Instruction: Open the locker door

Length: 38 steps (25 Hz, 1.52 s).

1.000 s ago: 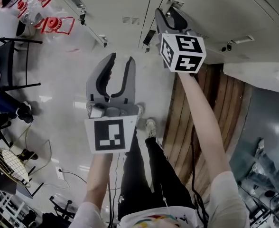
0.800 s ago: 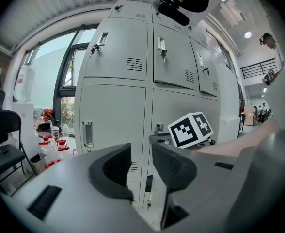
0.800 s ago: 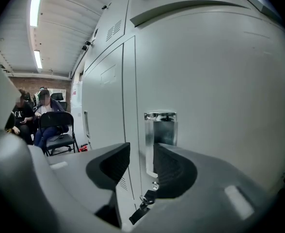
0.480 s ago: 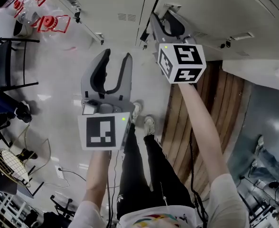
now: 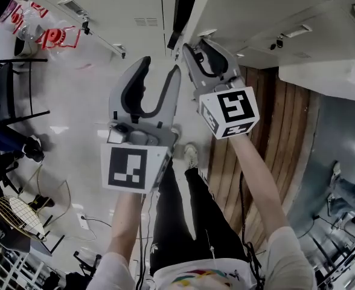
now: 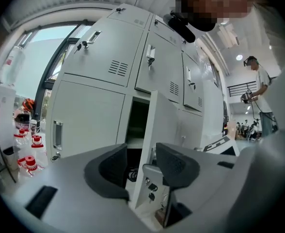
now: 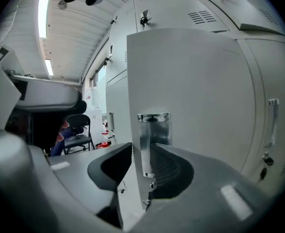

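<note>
The pale grey locker door (image 5: 250, 8) stands swung out from its row, with a dark opening (image 5: 176, 11) beside it. My right gripper (image 5: 203, 48) straddles the door's free edge. Its jaws are closing on the metal handle (image 7: 152, 135), one pad on each side of the door (image 7: 196, 76). My left gripper (image 5: 158, 68) hangs free to the left of the door, its jaws opening with nothing between them. In the left gripper view the open compartment (image 6: 136, 120) and the door's edge (image 6: 162, 130) show beyond the left gripper (image 6: 141, 159). Keys (image 6: 151, 191) hang from the lock.
More shut lockers (image 6: 94, 67) fill the wall above and to both sides. Red-capped bottles (image 5: 57, 36) and a black chair (image 5: 8, 83) stand at the left. A wooden strip (image 5: 268, 138) runs on the right. The person's legs (image 5: 189, 210) are below the grippers. Another person (image 6: 259, 86) stands far off.
The locker door has swung out from shut to open, with my right gripper drawn back toward me on its handle. My left gripper's jaws have spread wider.
</note>
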Motion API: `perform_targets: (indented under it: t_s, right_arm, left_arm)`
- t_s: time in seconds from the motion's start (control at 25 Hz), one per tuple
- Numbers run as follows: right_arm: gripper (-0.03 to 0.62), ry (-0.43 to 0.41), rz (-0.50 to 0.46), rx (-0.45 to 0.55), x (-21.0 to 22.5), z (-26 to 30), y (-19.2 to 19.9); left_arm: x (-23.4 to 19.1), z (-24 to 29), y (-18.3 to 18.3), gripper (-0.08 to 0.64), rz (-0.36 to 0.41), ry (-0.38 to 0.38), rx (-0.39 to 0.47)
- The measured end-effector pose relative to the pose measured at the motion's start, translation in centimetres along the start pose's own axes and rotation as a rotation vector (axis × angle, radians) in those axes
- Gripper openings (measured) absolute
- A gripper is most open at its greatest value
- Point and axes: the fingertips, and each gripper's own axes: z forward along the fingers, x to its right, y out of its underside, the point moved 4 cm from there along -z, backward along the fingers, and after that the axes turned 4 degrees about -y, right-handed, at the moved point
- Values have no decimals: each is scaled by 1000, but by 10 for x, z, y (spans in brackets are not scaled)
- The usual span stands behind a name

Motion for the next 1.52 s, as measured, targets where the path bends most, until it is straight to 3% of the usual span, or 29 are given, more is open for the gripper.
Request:
perform_targets:
  t_s: [0.28, 0.6, 0.84, 1.2, 1.52]
  right_arm:
    - [112, -36, -24, -31, -7, -51, 12]
    - [117, -45, -39, -60, -5, -106, 23]
    - [129, -7, -33, -68, 5, -140, 29]
    - [137, 47, -6, -82, 25, -178, 35]
    - [141, 179, -4, -122, 45, -224, 52]
  left_arm:
    - [35, 20, 20, 175, -20, 132, -148]
    - [83, 20, 28, 175, -42, 300, -143]
    - [122, 15, 33, 173, 32, 417, -180]
    - [169, 20, 43, 173, 20, 545, -218]
    - [213, 30, 49, 175, 40, 634, -236]
